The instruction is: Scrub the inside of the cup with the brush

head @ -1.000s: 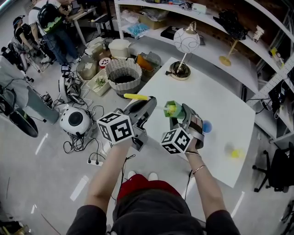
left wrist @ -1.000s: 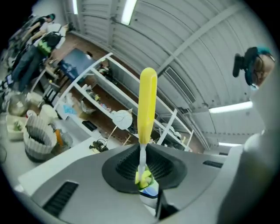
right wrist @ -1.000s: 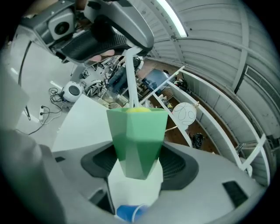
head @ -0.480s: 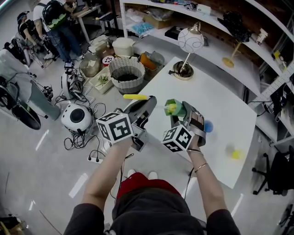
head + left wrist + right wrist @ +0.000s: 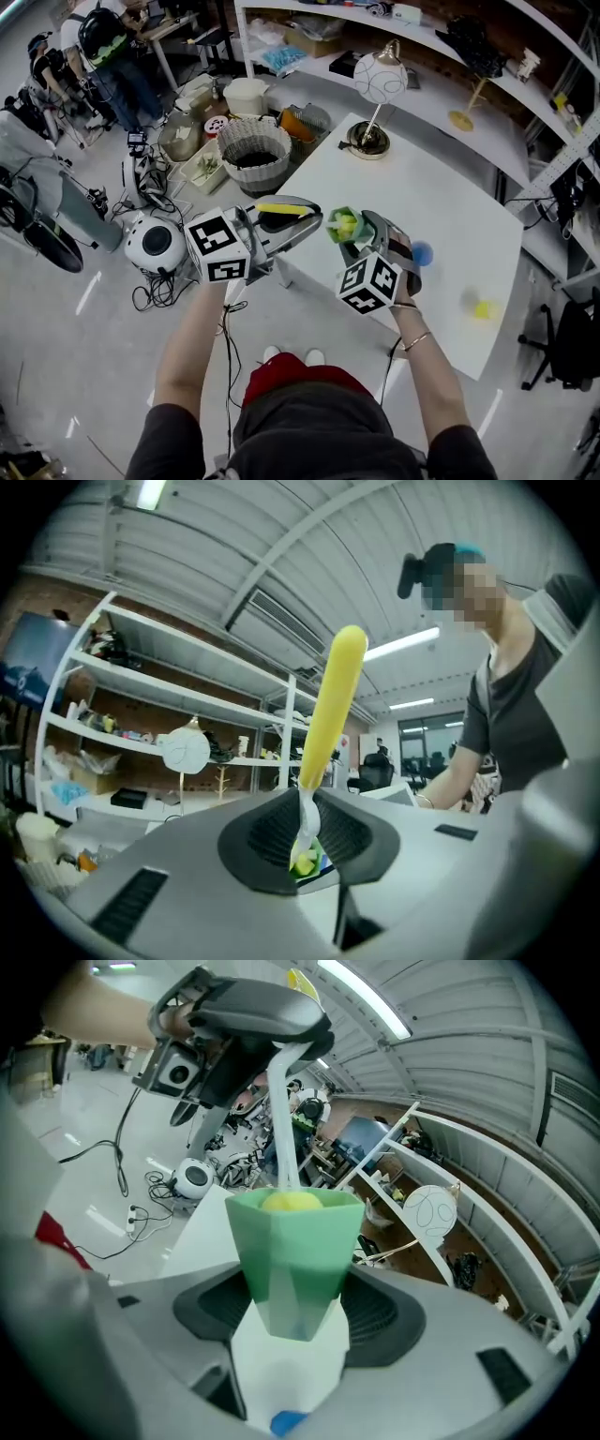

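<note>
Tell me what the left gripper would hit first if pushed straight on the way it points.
Most likely the green cup held in the right gripper: the left gripper points at it, and its brush reaches inside. Depth is uncertain.

**Centre:** a green faceted cup (image 5: 295,1251) stood upright, clamped between the dark-padded jaws of the right gripper (image 5: 295,1309).

**In the cup:** the white stem of the brush (image 5: 281,1119) ran straight down past the rim, and a yellow head showed just at rim level.

**Above:** the grey left gripper (image 5: 246,1018) was closed on the stem's upper part, with a yellow handle end showing behind it. A hand (image 5: 94,1002) was at upper left.

**Below:** a white table (image 5: 289,1363) lay under the cup. A blue object (image 5: 288,1421) at the bottom edge was partly cut off.

**Background right:** there was white shelving (image 5: 497,1232) and a lamp (image 5: 429,1208) with a white globe shade.

**Background left:** cables (image 5: 122,1171) and a round white device (image 5: 192,1177) lay on the floor.
</note>
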